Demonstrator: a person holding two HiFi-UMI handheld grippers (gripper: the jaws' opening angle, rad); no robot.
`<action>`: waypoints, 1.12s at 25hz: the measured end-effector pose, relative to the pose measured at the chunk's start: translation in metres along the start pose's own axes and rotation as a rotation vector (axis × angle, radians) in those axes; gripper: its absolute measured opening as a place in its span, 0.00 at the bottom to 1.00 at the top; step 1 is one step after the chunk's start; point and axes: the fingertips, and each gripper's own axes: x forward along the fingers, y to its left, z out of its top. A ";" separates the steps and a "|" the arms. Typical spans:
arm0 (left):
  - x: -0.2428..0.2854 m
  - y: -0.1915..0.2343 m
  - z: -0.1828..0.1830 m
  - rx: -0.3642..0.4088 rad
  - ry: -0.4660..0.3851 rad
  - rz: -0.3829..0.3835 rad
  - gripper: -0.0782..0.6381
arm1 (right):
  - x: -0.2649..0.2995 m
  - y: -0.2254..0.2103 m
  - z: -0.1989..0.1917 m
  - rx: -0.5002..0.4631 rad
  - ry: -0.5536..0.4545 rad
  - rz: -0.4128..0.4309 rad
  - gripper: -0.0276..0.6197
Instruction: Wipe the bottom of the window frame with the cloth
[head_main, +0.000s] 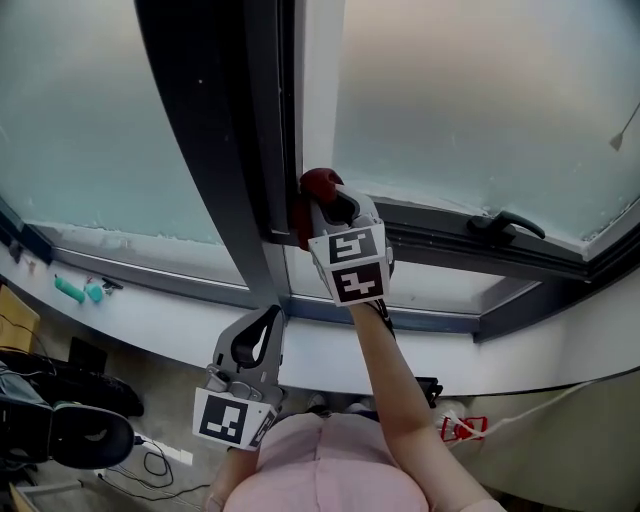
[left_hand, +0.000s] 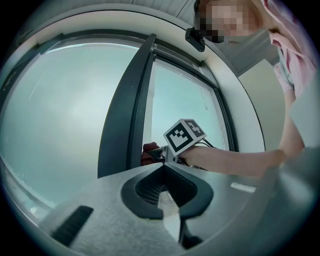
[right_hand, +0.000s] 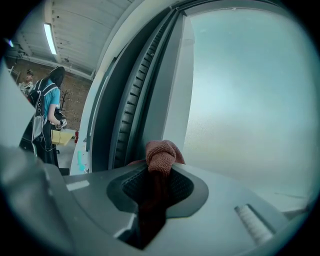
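Head view: the right gripper (head_main: 322, 205) is held out on an outstretched arm to the window frame (head_main: 215, 150). Its jaws pinch a reddish-brown cloth (head_main: 318, 183). The bunched cloth sits at the corner where the dark upright post (head_main: 262, 120) meets the bottom rail (head_main: 440, 240). A black handle (head_main: 508, 224) lies further right on that rail. The left gripper (head_main: 255, 335) hangs lower, near the person's body and in front of the white sill (head_main: 150, 315), well apart from the cloth.

Right gripper view: the cloth (right_hand: 161, 156) is knotted into a lump that sticks out past the jaw tips of the right gripper (right_hand: 160, 170), with frosted glass (right_hand: 250, 90) just beyond.

Left gripper view: the jaws of the left gripper (left_hand: 164, 167) are pressed together at their tips with nothing between them.
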 end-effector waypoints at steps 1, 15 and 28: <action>0.001 -0.001 0.000 0.001 -0.001 -0.005 0.10 | 0.000 0.000 -0.001 -0.001 0.002 0.003 0.16; 0.015 -0.014 0.006 0.009 -0.017 -0.059 0.10 | -0.009 -0.021 -0.012 0.030 0.056 -0.003 0.16; 0.025 -0.033 -0.004 -0.012 0.012 -0.109 0.10 | -0.030 -0.050 -0.027 0.045 0.119 -0.081 0.16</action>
